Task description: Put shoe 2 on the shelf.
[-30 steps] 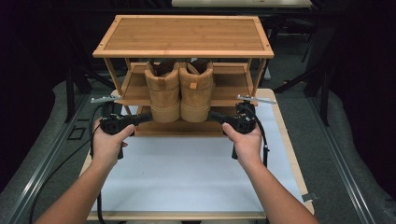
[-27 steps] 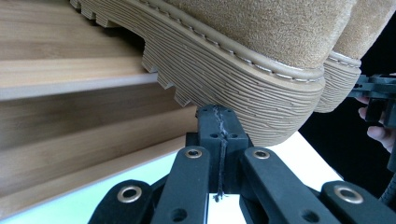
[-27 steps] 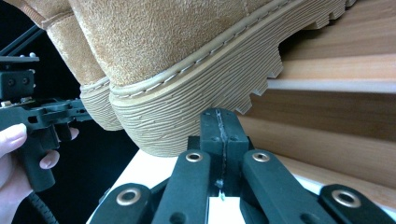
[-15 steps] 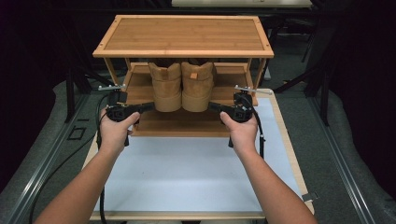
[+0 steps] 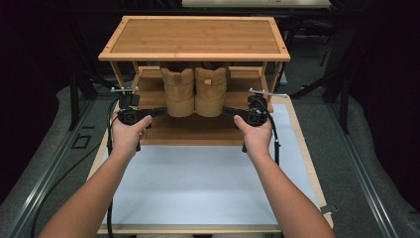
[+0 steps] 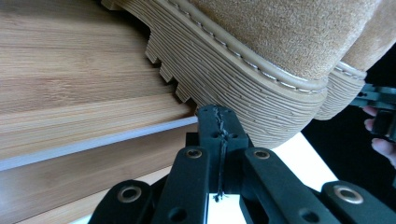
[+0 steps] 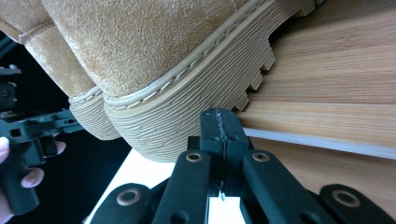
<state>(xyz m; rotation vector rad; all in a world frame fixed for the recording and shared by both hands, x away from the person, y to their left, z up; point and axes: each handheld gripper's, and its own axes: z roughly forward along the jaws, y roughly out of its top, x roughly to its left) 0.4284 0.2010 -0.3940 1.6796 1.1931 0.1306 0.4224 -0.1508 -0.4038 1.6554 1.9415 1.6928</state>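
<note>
The left hand-held gripper (image 5: 159, 111), jaws pressed together, touches the left boot's (image 5: 178, 91) sole; the right hand-held gripper (image 5: 229, 112), likewise closed, meets the right boot (image 5: 211, 90). Both boots stand on the rack's (image 5: 193, 52) lower shelf.

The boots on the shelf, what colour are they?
Tan suede boots, clearest in the left gripper view.

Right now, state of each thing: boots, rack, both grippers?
Left boot: upright on the rack's middle shelf, heel overhanging its front edge.
Right boot: upright beside it, touching.
Rack: standing, top shelf bare.
Left gripper: shut, tip at left boot's sole.
Right gripper: shut, tip at right boot's sole.
</note>
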